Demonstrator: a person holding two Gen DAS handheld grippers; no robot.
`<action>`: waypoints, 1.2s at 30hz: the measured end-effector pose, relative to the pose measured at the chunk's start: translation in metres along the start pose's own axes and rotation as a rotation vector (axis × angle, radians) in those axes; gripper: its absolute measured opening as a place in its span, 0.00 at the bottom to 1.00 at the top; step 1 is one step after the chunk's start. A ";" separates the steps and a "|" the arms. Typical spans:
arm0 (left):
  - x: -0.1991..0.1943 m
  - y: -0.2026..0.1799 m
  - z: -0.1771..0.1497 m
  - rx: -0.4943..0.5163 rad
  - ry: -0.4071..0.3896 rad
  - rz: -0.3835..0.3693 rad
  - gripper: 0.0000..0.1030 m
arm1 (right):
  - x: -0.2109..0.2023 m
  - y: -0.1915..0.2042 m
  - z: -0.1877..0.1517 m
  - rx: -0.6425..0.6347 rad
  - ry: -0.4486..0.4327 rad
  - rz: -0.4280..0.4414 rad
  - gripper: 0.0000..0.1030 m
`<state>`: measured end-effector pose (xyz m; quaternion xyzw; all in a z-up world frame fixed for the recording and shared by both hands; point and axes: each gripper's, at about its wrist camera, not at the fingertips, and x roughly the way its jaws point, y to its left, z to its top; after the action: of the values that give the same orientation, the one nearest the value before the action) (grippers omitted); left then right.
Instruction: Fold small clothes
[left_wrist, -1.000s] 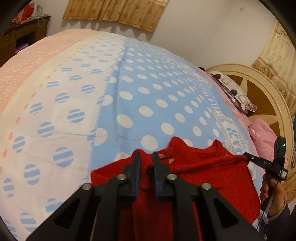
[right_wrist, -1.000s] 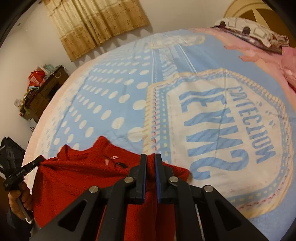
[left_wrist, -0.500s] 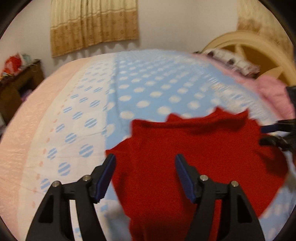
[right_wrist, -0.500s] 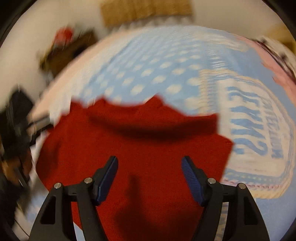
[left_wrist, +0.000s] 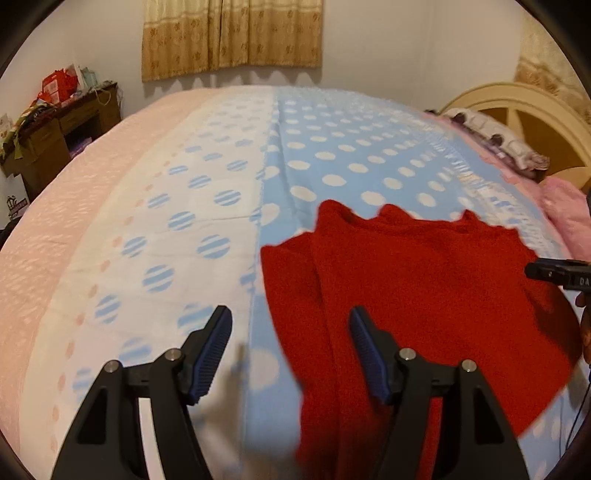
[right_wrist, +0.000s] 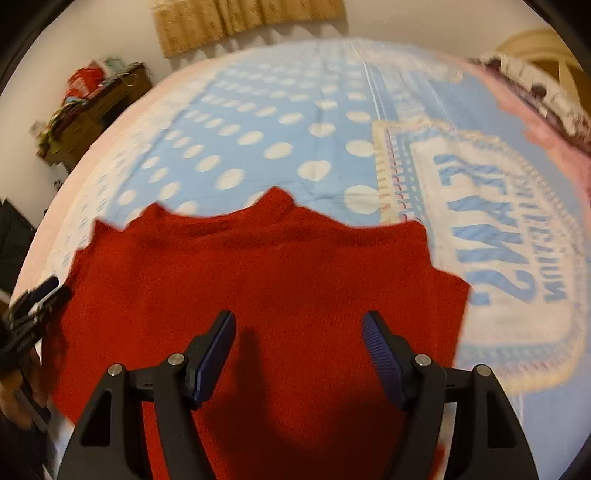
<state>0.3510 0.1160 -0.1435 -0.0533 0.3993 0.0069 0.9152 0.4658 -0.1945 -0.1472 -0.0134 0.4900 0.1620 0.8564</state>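
A small red knit sweater (left_wrist: 424, 280) lies spread flat on the bed, collar toward the far side. It also shows in the right wrist view (right_wrist: 266, 280). My left gripper (left_wrist: 290, 350) is open and empty, above the sweater's left edge and the bedspread beside it. My right gripper (right_wrist: 299, 352) is open and empty, hovering over the sweater's near middle. The right gripper's tip (left_wrist: 557, 273) shows at the right edge of the left wrist view. The left gripper (right_wrist: 33, 306) shows at the left edge of the right wrist view.
The bedspread (left_wrist: 207, 206) is blue with white dots, with a pink band at left and a printed panel (right_wrist: 498, 229) at right. Pillows (left_wrist: 495, 136) and a cream headboard (left_wrist: 535, 110) lie at right. A cluttered wooden cabinet (left_wrist: 55, 129) stands at far left.
Both grippers held the sweater's top corners a second ago, then opened and let go. The sweater now lies flat, and both grippers have drawn back toward its near side.
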 end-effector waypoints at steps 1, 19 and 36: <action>-0.004 -0.002 -0.004 0.008 -0.002 -0.002 0.67 | -0.012 0.006 -0.009 -0.023 -0.013 0.014 0.69; -0.002 -0.006 -0.044 0.014 0.041 0.017 0.93 | -0.046 0.024 -0.106 -0.065 -0.102 -0.089 0.70; 0.000 0.006 -0.049 -0.061 0.068 -0.018 1.00 | -0.039 0.027 -0.123 -0.086 -0.046 -0.157 0.70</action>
<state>0.3145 0.1165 -0.1771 -0.0849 0.4291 0.0088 0.8992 0.3368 -0.2015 -0.1744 -0.0848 0.4603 0.1155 0.8761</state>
